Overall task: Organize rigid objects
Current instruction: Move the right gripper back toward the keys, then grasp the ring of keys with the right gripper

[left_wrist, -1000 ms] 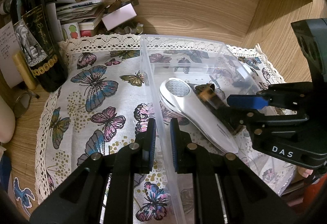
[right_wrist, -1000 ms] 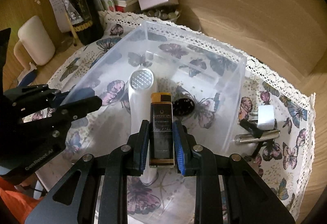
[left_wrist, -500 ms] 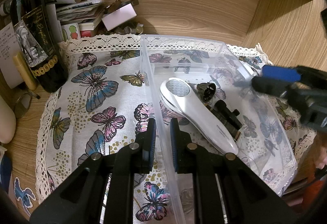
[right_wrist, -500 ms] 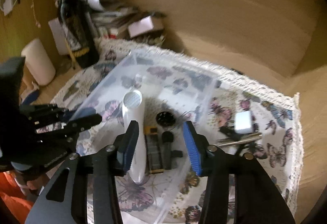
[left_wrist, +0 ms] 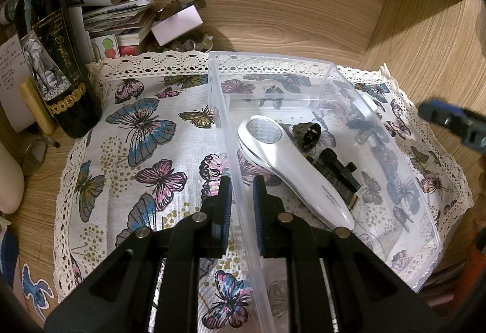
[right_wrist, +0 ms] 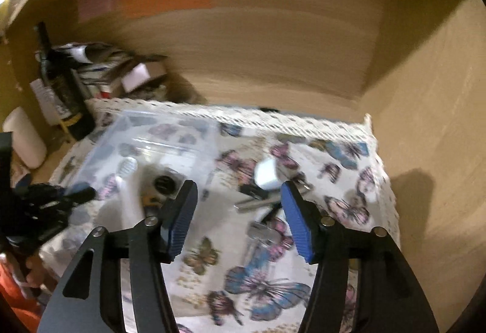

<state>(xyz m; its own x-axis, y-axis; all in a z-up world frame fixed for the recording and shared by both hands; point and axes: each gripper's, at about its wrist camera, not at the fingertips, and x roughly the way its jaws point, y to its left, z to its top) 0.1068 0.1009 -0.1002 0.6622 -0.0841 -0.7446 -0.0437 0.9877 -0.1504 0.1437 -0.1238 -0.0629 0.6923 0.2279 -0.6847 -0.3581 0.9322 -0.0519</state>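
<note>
A clear plastic bin (left_wrist: 273, 62) sits on a butterfly cloth. It holds a white handheld device (left_wrist: 291, 163), a round black part (left_wrist: 308, 134) and a dark rectangular box (left_wrist: 334, 178). My left gripper (left_wrist: 242, 205) is shut on the bin's near-left wall. My right gripper (right_wrist: 238, 217) is open and empty, above the cloth right of the bin (right_wrist: 170, 135). Below it lie a white plug (right_wrist: 265, 173), a metal rod (right_wrist: 255, 204) and other small parts. The right wrist view is blurred.
A wine bottle (left_wrist: 51, 59) stands at the back left beside a pile of papers and boxes (left_wrist: 127, 20). Wooden walls close the back and right. A cream cylinder (right_wrist: 25, 138) stands at the left edge.
My right gripper let go of the dark box inside the bin, opened wide, and moved up and to the right, over the loose parts. The left gripper stayed on the bin wall.
</note>
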